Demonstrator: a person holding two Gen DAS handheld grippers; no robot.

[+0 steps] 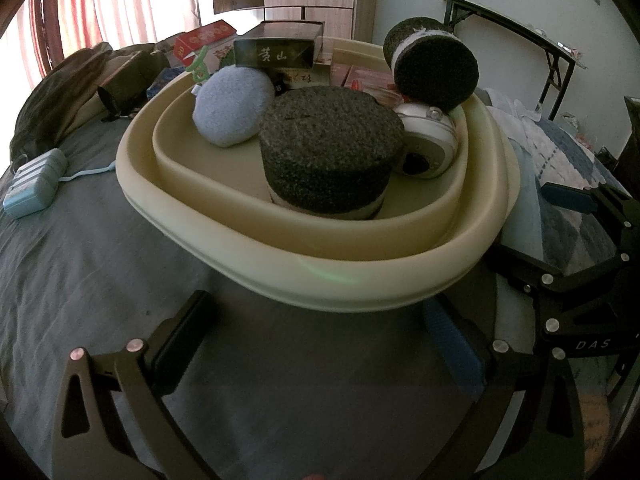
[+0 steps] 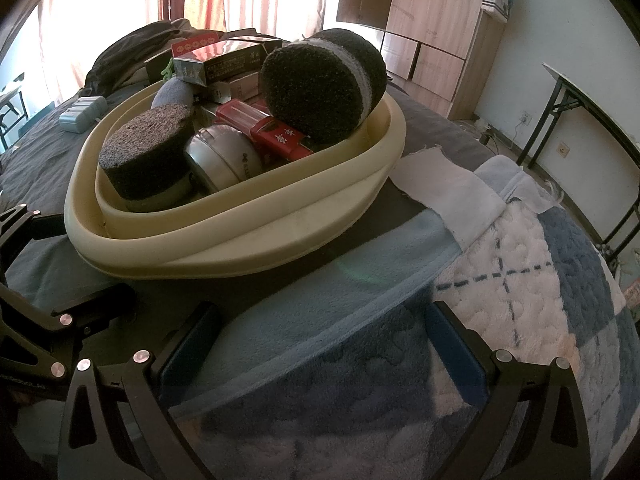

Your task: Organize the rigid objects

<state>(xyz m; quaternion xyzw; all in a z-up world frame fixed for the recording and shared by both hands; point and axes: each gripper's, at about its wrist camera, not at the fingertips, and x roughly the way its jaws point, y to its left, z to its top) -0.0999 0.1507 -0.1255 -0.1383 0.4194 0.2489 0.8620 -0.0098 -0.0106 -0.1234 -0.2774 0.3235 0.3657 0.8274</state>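
A cream basin (image 1: 280, 276) (image 2: 224, 248) sits on the bed. It holds an upright dark foam cylinder (image 1: 332, 152) (image 2: 144, 156), a second dark cylinder (image 1: 434, 68) (image 2: 316, 92) leaning on the far rim, a blue pad (image 1: 232, 108), a white round device (image 1: 428, 148) (image 2: 224, 160), a dark box (image 1: 274, 54) and red boxes (image 2: 276, 136). My left gripper (image 1: 316, 344) is open and empty, just in front of the basin. My right gripper (image 2: 320, 352) is open and empty, over the blanket to the basin's right; it also shows in the left wrist view (image 1: 576, 216).
A light blue case (image 1: 34, 182) (image 2: 82, 114) lies on the grey sheet (image 1: 100, 280) left of the basin. A blue and white blanket (image 2: 520, 280) and a white cloth (image 2: 440, 184) lie to the right. Dark clothes (image 1: 80, 80) sit behind. A folding table (image 2: 592, 104) stands by the wall.
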